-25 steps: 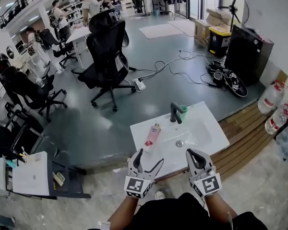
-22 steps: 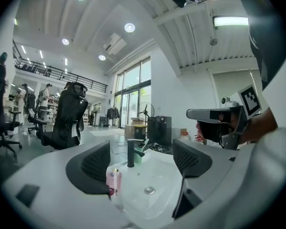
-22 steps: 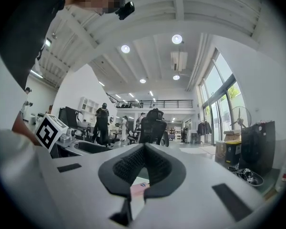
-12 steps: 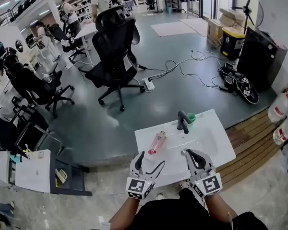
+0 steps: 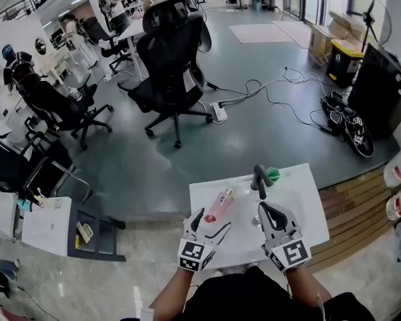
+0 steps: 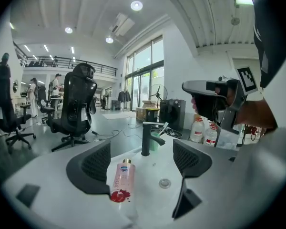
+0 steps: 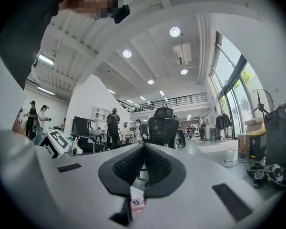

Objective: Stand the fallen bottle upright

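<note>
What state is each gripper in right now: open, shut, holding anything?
Left gripper: jaws open, holding nothing; the fallen bottle lies ahead of them, not gripped.
Right gripper: jaws shut, holding nothing.

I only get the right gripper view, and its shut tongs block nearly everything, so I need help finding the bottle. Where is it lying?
Observer: The bottle lies on its side on the white sink, left of the black faucet. Its cap points away from the person.
Operator: Is the other gripper anywhere near it?
Observer: Yes. The left tongs are open and empty. The bottle's near end lies just ahead of their gap, closer to the left-hand side.
</note>
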### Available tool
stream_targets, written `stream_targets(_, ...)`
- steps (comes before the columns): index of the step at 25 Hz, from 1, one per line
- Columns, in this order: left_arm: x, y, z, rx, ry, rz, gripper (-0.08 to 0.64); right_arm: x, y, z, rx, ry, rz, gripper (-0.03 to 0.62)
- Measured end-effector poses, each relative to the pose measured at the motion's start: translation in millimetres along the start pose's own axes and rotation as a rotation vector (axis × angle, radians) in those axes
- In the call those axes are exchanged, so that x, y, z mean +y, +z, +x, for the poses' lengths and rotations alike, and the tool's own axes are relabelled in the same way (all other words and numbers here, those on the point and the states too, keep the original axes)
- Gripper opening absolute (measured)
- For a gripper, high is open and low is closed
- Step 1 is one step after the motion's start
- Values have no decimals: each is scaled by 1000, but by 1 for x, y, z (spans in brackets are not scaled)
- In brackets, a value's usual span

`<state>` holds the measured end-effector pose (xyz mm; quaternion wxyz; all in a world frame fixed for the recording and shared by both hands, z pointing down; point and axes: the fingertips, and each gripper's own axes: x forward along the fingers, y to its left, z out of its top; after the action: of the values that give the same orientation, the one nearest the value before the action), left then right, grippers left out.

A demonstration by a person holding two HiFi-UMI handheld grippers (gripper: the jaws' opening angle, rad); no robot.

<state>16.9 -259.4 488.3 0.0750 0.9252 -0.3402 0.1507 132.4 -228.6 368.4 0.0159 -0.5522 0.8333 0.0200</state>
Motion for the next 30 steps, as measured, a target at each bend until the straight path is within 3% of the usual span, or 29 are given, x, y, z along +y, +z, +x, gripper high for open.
stream_targets(6,16,-36,30,161,15,-30,407,-15,-12,22,-4,49,19,15)
stream_targets(10,24,-82,54,380,7,-65,407,-25,-27,30,3,73,54,15)
stream_targets(13,28,-110,72,525,5,-49,407,-34,-40,32,23,83,67,15)
stream_targets(16,38,-121,96,576,36,-15,407,-45,-51,32,37,78,95,15)
stream_targets(21,51,-141,132,737,42,26,407,-68,-47,30,-54,35,159,15)
stream_targets(30,56,-179,173,910,34,23,407,-93,-90,23,37,68,175,15)
